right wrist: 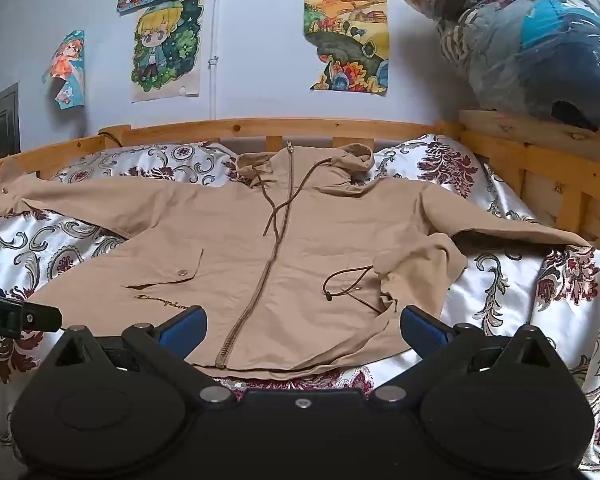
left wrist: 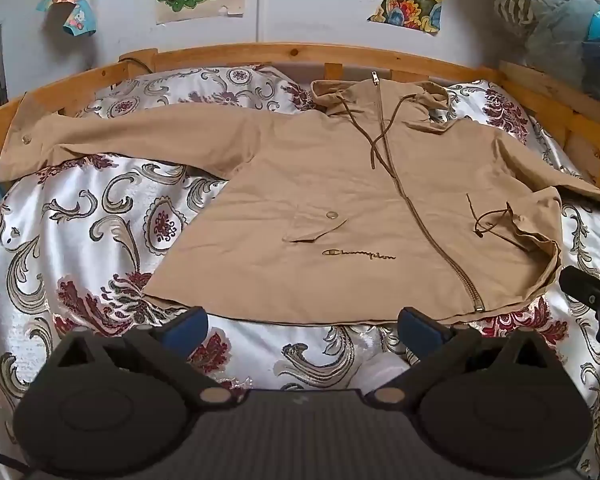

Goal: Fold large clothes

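Observation:
A tan zip-up hooded jacket (left wrist: 320,184) lies spread flat, front up, on the bed, its hood toward the wall and both sleeves stretched out sideways. In the right wrist view the same jacket (right wrist: 300,248) fills the middle. My left gripper (left wrist: 304,326) hovers open just in front of the jacket's hem, nothing between its blue-padded fingers (left wrist: 186,326). My right gripper (right wrist: 302,326) is also open, hanging over the hem near the zipper's lower end, not touching the cloth. The right gripper's body (left wrist: 592,296) shows at the right edge of the left wrist view.
A white satin bedspread (left wrist: 100,240) with dark red and grey floral patterns covers the bed. A wooden bed rail (right wrist: 260,128) runs along the back and right. Plastic-wrapped bundles (right wrist: 540,40) sit on the right rail; drawings (right wrist: 346,40) hang on the wall.

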